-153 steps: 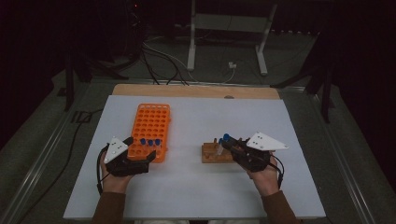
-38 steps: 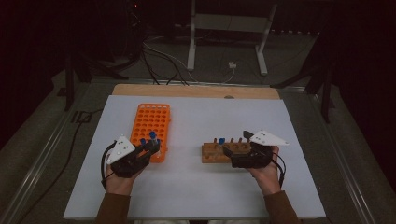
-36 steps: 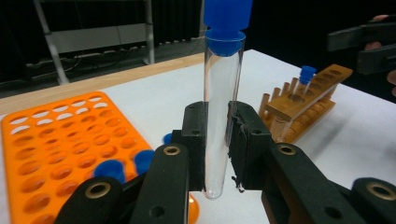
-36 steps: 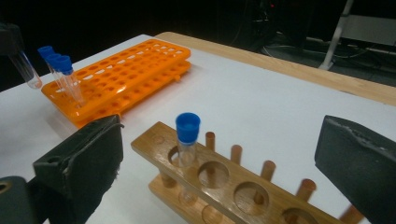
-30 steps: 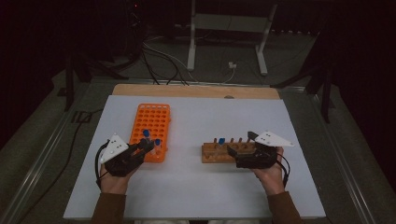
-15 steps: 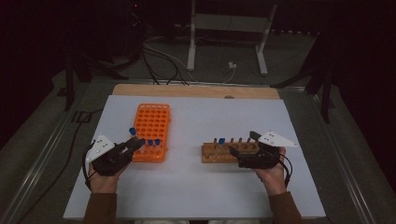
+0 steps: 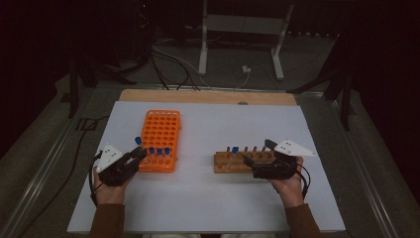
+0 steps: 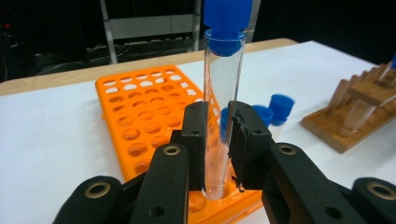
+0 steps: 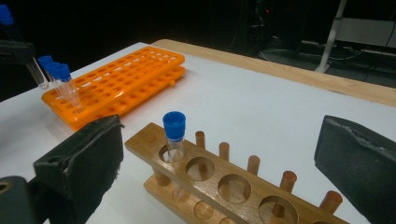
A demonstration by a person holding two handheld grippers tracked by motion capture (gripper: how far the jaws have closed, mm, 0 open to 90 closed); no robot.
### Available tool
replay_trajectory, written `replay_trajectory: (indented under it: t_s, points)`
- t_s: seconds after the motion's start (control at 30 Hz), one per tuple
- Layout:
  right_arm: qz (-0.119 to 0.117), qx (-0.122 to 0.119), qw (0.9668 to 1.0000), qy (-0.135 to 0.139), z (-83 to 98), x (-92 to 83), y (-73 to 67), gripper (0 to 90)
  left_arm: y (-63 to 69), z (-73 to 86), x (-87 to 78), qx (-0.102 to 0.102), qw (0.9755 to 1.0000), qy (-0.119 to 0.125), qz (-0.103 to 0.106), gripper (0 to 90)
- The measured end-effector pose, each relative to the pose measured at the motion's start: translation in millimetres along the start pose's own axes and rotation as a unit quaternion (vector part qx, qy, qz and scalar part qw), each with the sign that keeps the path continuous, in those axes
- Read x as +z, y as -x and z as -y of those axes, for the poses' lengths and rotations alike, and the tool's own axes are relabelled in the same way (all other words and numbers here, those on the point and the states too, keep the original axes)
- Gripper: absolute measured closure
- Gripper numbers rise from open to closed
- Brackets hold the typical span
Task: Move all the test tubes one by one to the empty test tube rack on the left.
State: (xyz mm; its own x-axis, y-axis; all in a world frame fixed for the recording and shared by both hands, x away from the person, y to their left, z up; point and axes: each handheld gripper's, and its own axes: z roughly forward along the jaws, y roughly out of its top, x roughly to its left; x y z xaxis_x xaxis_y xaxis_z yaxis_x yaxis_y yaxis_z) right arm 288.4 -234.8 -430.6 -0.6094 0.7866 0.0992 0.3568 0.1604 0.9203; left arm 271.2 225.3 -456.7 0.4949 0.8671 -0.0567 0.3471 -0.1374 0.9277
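My left gripper [image 7: 138,154] is shut on a clear test tube with a blue cap [image 8: 223,93], held upright. The tube's lower end sits at a hole in the near left corner of the orange rack [image 7: 161,130]. Three more capped tubes [image 7: 159,151] stand in that rack's near row. One blue-capped tube [image 9: 174,133] stands in the left end hole of the wooden rack [image 7: 233,162]. My right gripper [image 7: 256,152] is open at the wooden rack's right end, one jaw on each side of it, holding nothing.
The white table top [image 7: 208,198] has a wooden strip [image 7: 208,96] along its far edge. Beyond it stand a metal stand [image 7: 237,29] and loose cables [image 7: 173,64] on the floor. The wooden rack's other holes [image 9: 233,189] hold nothing.
My left gripper has carried its tube left and slightly down to the orange rack's near left corner. The right gripper has drawn back to the wooden rack's right end and now stays still.
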Motion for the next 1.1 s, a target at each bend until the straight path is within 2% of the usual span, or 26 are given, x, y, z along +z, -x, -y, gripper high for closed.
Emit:
replay_trajectory:
  t_s: [0.2,0.7,0.93,1.0,1.1]
  points:
    - [-0.001,-0.003,1.0000,-0.002,0.3,1.2,-1.5,1.4,-2.7,5.0,5.1,-0.004,0.9999,-0.005,-0.009,77.7]
    - [-0.003,-0.006,1.0000,0.000,0.3,2.3,-2.9,1.5,-3.9,15.2,20.4,-0.002,0.9993,-0.036,-0.013,77.8]
    - [-0.007,-0.010,0.9999,-0.001,-0.4,5.0,-6.4,1.5,-6.0,22.7,26.8,-0.002,0.9980,-0.061,-0.018,77.9]
    - [-0.007,-0.009,0.9999,-0.002,-0.4,5.1,-6.7,1.5,-6.0,24.2,28.4,0.001,0.9970,-0.074,-0.022,77.9]
    - [-0.007,-0.009,0.9999,-0.001,-0.3,5.1,-6.4,1.5,-5.5,25.1,29.8,0.000,0.9967,-0.079,-0.020,78.2]
